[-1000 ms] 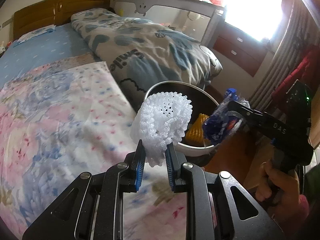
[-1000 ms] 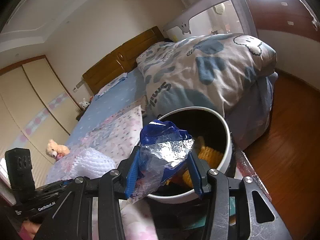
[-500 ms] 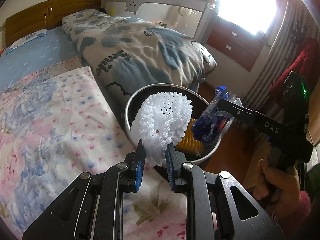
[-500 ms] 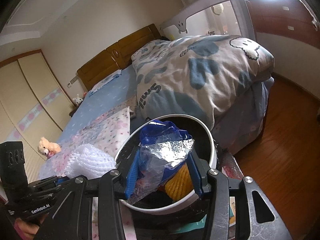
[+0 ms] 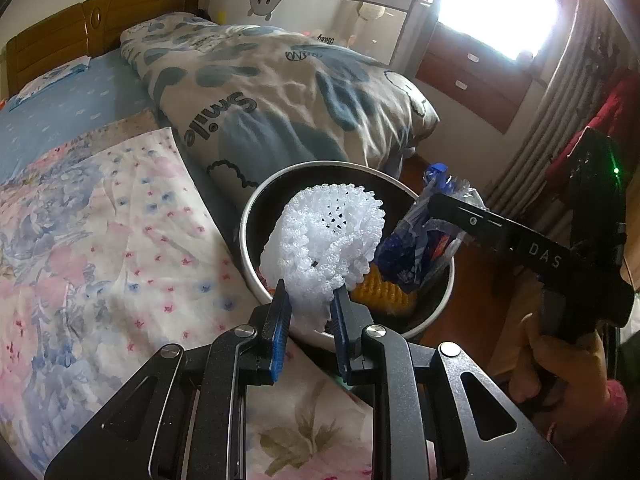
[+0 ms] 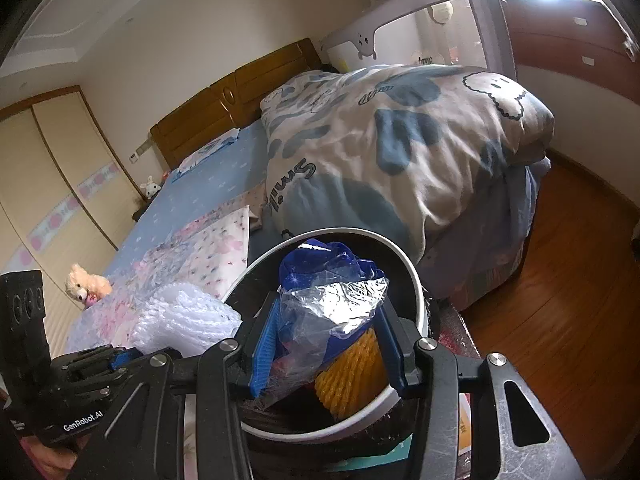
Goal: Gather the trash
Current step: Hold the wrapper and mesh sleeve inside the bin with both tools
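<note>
A white foam net (image 5: 328,248) is pinched by the left gripper (image 5: 310,320) over the near rim of the bin (image 5: 248,216). A blue wrapper (image 6: 320,316) is clamped in the right gripper (image 6: 326,350) above the bin's mouth. A yellow net (image 6: 352,372) lies inside the bin, below both grippers.

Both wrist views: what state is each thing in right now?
Left tongs: shut on white foam net, held above the bin.
Right tongs: shut on blue plastic wrapper, over the bin.
Trash bin: open, yellow foam net inside.
</note>
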